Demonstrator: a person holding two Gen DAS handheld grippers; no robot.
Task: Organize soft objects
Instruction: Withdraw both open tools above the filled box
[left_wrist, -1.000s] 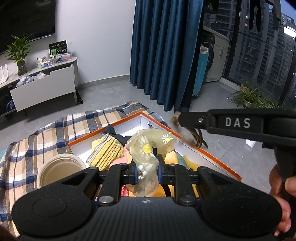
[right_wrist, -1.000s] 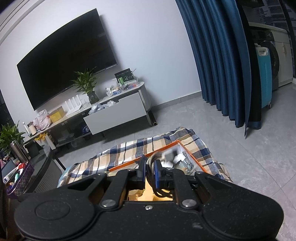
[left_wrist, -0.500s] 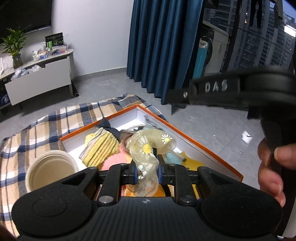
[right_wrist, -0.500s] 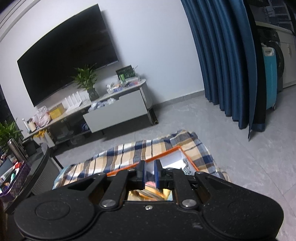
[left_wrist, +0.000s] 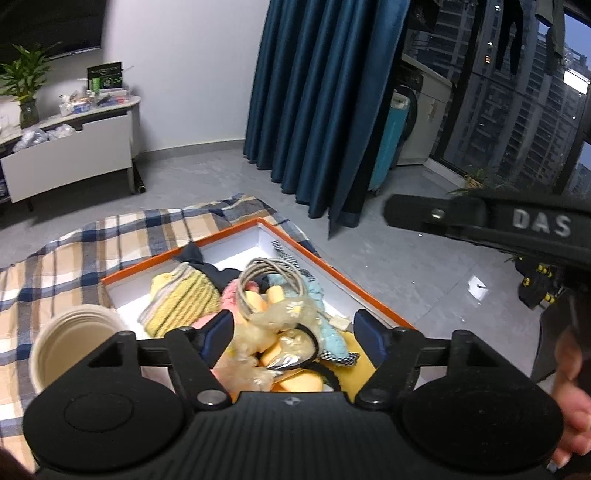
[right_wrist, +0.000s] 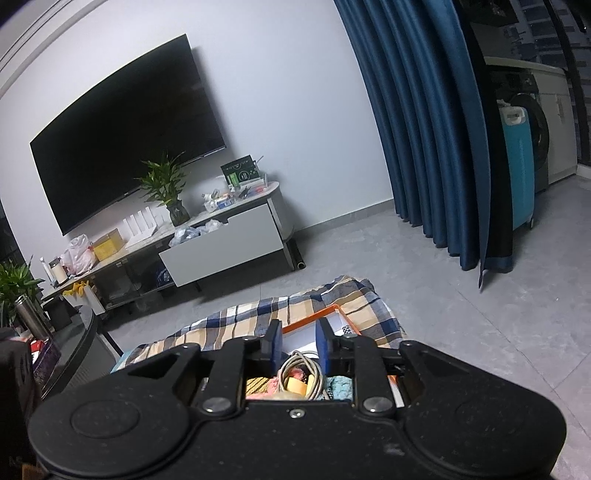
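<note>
Over the orange box (left_wrist: 369, 295), both sets of jaws are opening with nothing clamped; the daisy scrunchie (left_wrist: 291, 314) should be let drop clear before withdrawal.

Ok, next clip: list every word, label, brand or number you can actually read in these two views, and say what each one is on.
"DAS": raised grey letters on the side of the right gripper, seen in the left wrist view.
Green and black box on the TV stand: it carries printing, too small and blurred to read in either view.
White tag among the soft things in the orange box: no legible print.
Nothing else readable.
</note>
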